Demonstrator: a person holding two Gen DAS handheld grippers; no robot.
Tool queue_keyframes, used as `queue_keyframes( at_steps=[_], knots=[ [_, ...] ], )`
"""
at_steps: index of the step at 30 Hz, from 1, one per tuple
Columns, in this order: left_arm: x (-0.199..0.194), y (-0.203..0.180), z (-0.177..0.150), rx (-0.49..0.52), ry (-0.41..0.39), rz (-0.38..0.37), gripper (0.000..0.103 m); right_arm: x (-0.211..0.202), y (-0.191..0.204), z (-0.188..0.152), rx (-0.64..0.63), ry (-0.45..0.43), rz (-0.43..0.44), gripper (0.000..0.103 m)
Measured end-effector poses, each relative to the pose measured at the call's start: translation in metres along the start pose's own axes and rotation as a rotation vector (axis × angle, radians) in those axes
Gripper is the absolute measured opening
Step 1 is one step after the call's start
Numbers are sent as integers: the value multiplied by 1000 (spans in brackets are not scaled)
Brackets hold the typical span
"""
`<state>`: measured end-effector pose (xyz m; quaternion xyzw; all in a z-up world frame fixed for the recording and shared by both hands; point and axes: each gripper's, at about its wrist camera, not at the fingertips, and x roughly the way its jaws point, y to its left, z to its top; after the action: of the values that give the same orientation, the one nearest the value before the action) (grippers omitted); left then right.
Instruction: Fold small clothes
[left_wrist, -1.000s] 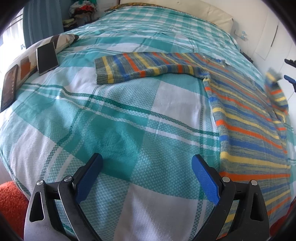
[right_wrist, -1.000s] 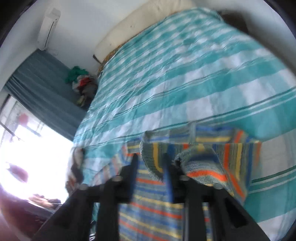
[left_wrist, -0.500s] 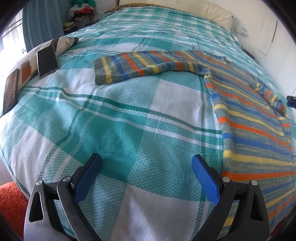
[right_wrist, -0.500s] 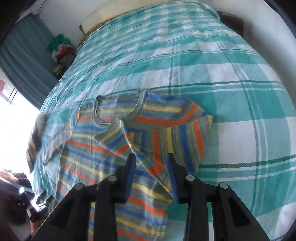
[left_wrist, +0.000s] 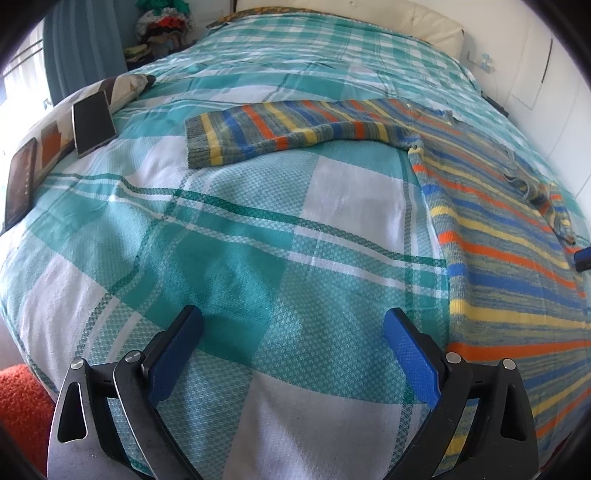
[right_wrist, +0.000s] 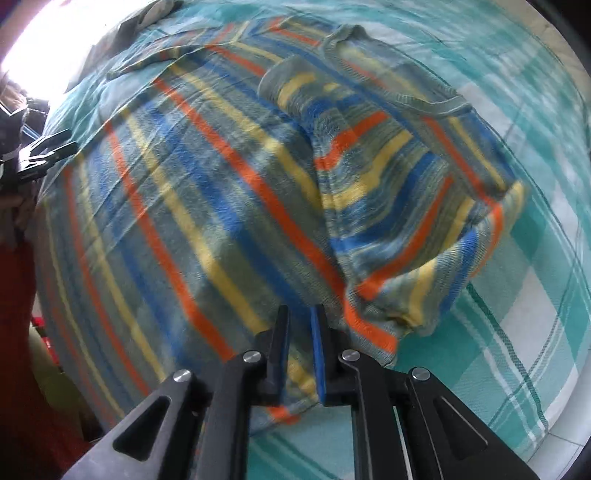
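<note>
right hand-held gripper (right_wrist: 300, 321), jaws closing, hides the blurred sweater (right_wrist: 207, 177) beneath.

Left hand-held gripper (left_wrist: 291, 354) gapes wide above the bedspread (left_wrist: 229, 236), beside the striped sweater (left_wrist: 491, 206).

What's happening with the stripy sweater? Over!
Left gripper open, empty. Right gripper closing over sweater, nothing pinched. One sleeve folded in. Nothing blocking.

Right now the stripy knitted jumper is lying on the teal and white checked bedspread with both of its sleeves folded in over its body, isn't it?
Not quite. Only one sleeve of the stripy knitted jumper is folded over its body, as the right wrist view shows. The left wrist view shows the other sleeve stretched out flat on the teal and white checked bedspread.
</note>
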<state>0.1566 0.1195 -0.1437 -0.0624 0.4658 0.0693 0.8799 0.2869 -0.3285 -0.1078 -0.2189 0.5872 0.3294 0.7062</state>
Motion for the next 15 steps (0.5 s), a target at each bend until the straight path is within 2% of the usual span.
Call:
queue_keyframes(
  at_steps=[1, 2, 3, 5, 8, 10, 12, 15],
  knots=[
    [0, 0, 0, 0, 0, 0, 99, -7, -3, 2, 7, -23, 14, 28],
    [0, 1, 0, -4, 0, -2, 99, -16, -7, 6, 23, -64, 11, 40],
    [0, 0, 0, -9, 0, -6, 99, -26, -14, 12, 54, -115, 2, 46],
    [0, 1, 1, -16, -1, -9, 99, -42, -35, 29, 155, -209, -37, 46],
    [0, 0, 1, -8, -2, -2, 99, -49, -63, 62, 322, -294, -63, 46],
    [1, 0, 1, -5, -3, 0, 99, -41, -69, 88, 405, -297, -11, 45],
    [1, 1, 1, -6, -3, -2, 99, -24, -64, 117, 425, -270, 32, 45],
    [1, 1, 1, -8, -2, -3, 99, -1, -49, 151, 393, -230, 14, 45]
  ],
)
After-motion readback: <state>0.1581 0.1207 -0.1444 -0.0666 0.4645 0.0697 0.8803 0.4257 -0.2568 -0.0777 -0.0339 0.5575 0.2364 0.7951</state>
